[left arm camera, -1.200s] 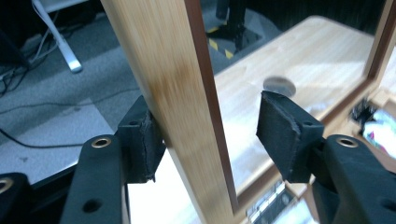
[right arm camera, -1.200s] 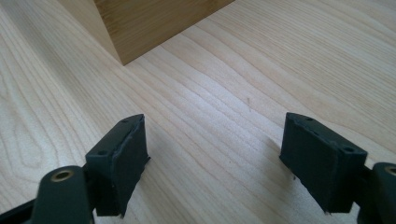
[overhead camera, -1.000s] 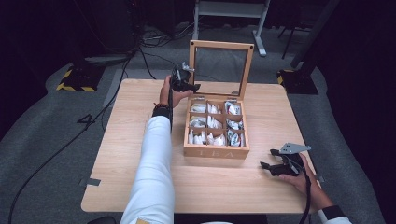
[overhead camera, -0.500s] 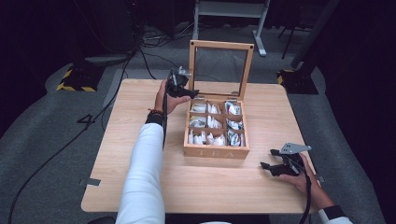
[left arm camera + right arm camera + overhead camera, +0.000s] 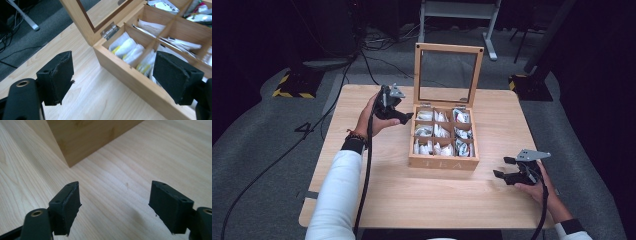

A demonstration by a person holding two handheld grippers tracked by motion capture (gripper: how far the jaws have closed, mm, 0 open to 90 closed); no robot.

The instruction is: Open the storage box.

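Two grippers, both gaping and empty: your left gripper (image 5: 404, 116), jaws just widening, hovers beside the open wooden tea box (image 5: 443, 162) mid-table, your right gripper (image 5: 504, 167) near its front corner.

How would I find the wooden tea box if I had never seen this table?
Look at the light wooden table. Near its middle stands the wooden tea box, with its glass lid standing straight up at the back. It is divided into small compartments full of white tea packets, and nothing else on the table is a box.
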